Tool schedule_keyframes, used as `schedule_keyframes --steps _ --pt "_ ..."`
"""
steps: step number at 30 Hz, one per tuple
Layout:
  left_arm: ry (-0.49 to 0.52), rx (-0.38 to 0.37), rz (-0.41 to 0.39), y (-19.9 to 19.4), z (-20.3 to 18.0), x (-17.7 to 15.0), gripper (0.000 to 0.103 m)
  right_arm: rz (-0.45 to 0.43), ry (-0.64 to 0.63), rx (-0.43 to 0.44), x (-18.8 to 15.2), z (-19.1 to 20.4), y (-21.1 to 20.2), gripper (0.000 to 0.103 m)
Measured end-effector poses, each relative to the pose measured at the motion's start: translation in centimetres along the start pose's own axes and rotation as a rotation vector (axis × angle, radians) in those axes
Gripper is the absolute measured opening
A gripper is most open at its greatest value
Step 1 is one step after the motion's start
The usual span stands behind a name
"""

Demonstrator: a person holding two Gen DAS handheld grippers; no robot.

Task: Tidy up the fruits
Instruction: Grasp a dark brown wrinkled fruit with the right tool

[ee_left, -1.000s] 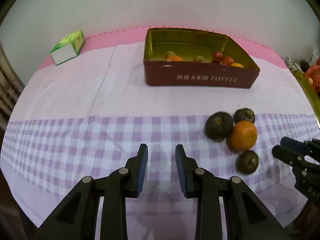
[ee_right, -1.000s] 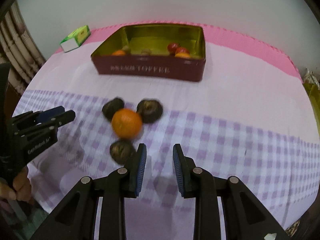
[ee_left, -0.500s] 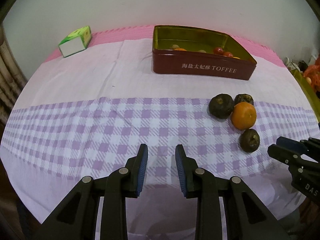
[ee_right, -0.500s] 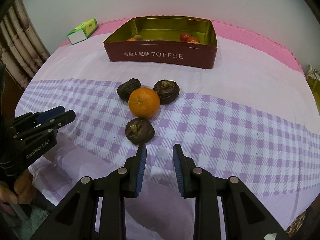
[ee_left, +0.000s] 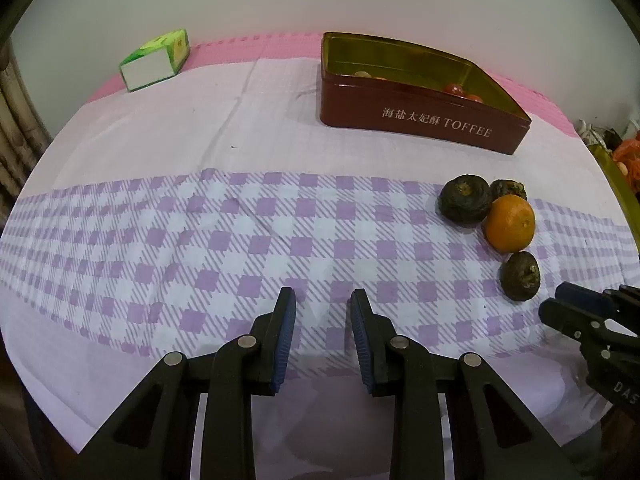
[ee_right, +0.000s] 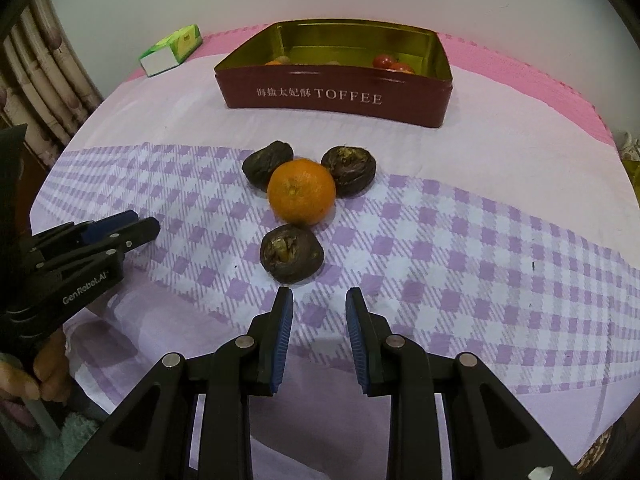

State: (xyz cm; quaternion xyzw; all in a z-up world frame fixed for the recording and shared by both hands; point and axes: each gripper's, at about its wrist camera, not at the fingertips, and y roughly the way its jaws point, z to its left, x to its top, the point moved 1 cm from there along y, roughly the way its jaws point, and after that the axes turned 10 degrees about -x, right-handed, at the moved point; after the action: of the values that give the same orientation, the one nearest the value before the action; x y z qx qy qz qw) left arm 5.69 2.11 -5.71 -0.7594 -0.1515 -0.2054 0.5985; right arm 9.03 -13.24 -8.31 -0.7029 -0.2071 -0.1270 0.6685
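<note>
orange fruit (ee_right: 301,192) among three dark fruits, before red toffee tin (ee_right: 336,96)

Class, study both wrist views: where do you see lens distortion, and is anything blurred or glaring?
Left wrist: the tin and cloth edge bow from the fisheye lens; corners are black. Right wrist: the orange is sharp; soft shadows lie under the fruit; no strong glare.

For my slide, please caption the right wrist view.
Empty right gripper points at an orange among three dark fruits, toffee tin behind.
</note>
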Motion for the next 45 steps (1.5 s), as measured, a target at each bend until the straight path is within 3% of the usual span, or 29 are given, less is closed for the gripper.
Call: schedule_keyframes --steps 23,32,45 --pt "0.019 0.018 -0.023 0.0 0.4 0.0 0.031 0.012 -0.061 -0.017 0.0 1.5 0.7 0.026" --pt "0.023 0.015 -0.027 -0.1 0.4 -0.1 0.032 -0.009 -0.098 -0.042 0.6 2.7 1.0 0.035" --pt "0.027 0.016 -0.031 -0.1 0.4 0.0 0.034 -0.026 -0.097 -0.058 1.2 3.0 1.4 0.033"
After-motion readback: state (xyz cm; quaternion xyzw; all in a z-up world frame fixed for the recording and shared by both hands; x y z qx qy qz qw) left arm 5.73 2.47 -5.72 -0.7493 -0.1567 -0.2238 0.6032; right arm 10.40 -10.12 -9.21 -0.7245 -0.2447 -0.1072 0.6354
